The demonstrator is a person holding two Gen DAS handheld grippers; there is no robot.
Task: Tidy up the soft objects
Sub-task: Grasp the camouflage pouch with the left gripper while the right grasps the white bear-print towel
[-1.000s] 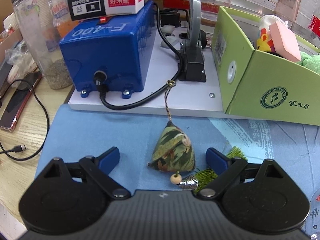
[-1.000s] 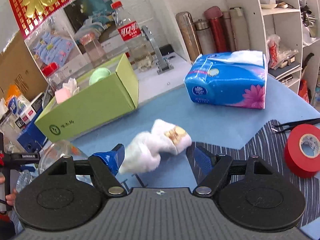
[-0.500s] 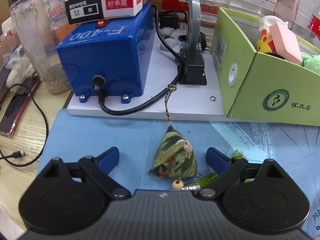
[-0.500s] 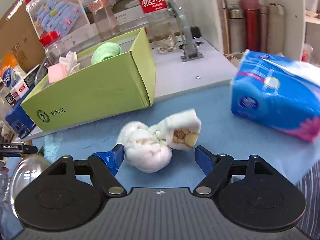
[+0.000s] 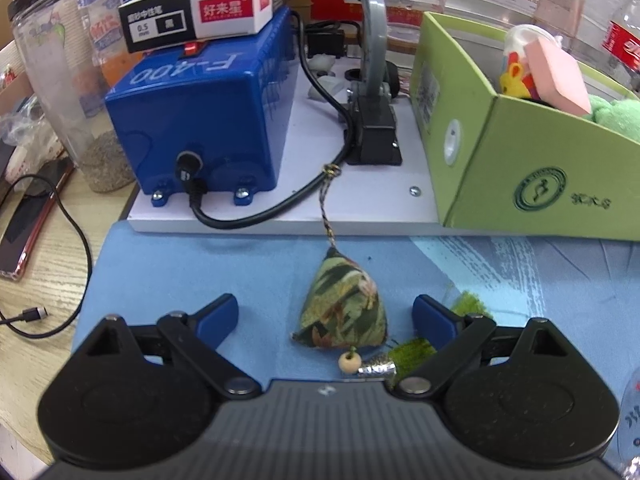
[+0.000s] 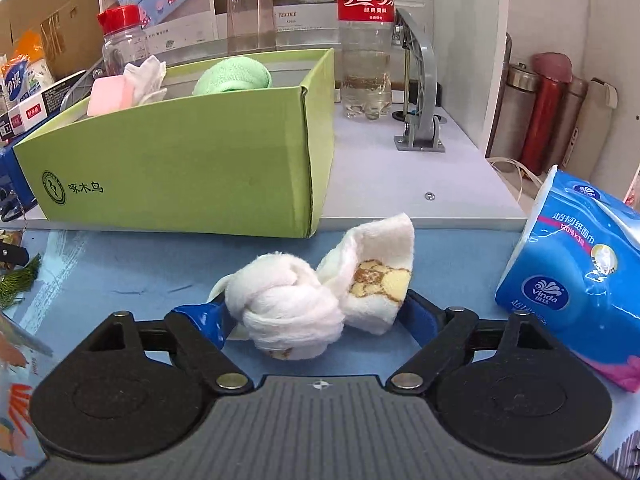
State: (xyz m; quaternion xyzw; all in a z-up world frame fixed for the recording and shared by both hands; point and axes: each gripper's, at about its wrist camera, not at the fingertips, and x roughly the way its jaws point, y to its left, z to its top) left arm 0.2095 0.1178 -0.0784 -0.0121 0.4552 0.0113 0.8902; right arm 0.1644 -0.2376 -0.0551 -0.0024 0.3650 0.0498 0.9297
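Two grabs pending, neither closed. Right gripper [image 6: 314, 314] straddles the knotted towel [image 6: 320, 300] on the blue mat [image 6: 120, 272], fingers apart and touching its sides: squeeze the knot, not the loose flap, then lift over the green box [image 6: 192, 176] wall. Left gripper [image 5: 326, 314] sits low and level, fingers wide apart around the pouch [image 5: 344, 312], not touching; grip the body, and watch the cord [image 5: 326, 208] and tassel [image 5: 416, 350].
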